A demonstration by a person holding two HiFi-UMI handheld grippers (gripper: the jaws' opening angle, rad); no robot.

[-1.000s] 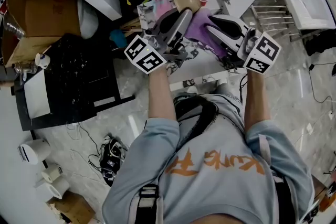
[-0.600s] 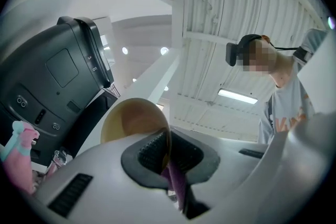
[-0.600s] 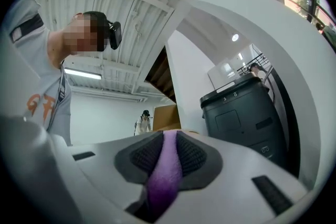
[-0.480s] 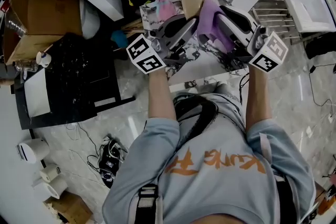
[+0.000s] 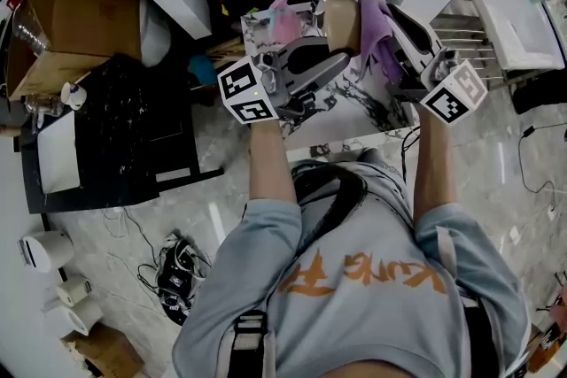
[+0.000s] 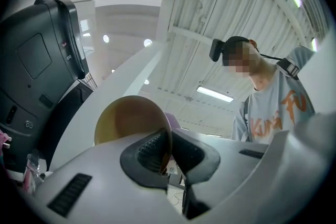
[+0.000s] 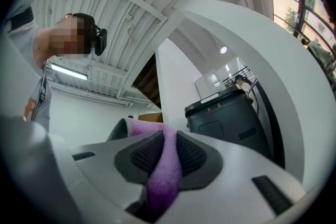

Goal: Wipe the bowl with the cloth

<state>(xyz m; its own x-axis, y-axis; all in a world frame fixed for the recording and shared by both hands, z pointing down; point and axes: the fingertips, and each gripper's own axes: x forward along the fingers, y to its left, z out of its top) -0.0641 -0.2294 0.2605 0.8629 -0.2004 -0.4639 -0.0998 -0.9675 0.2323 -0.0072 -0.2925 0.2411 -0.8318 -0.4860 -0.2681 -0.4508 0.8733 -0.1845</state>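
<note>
A tan bowl (image 5: 339, 20) is held up over the marbled table (image 5: 337, 127), tipped on its side. My left gripper (image 5: 330, 44) is shut on its rim; in the left gripper view the rim (image 6: 164, 134) stands pinched between the dark pads and the bowl (image 6: 126, 120) rises above them. My right gripper (image 5: 388, 35) is shut on a purple cloth (image 5: 376, 35), which hangs against the bowl's right side. In the right gripper view the cloth (image 7: 164, 165) is squeezed between the ribbed pads. Both grippers point upward toward the ceiling.
A pink thing (image 5: 281, 20) lies at the table's far left. A cardboard box (image 5: 75, 9) and a black case (image 5: 133, 133) sit on the floor at left. A wire rack (image 5: 461, 31) and a white appliance (image 5: 523, 4) stand at right. Cables (image 5: 177, 274) trail on the floor.
Both grippers have lifted and shifted right with the bowl and the cloth. The cloth has come up off the table and now lies against the bowl's side.
</note>
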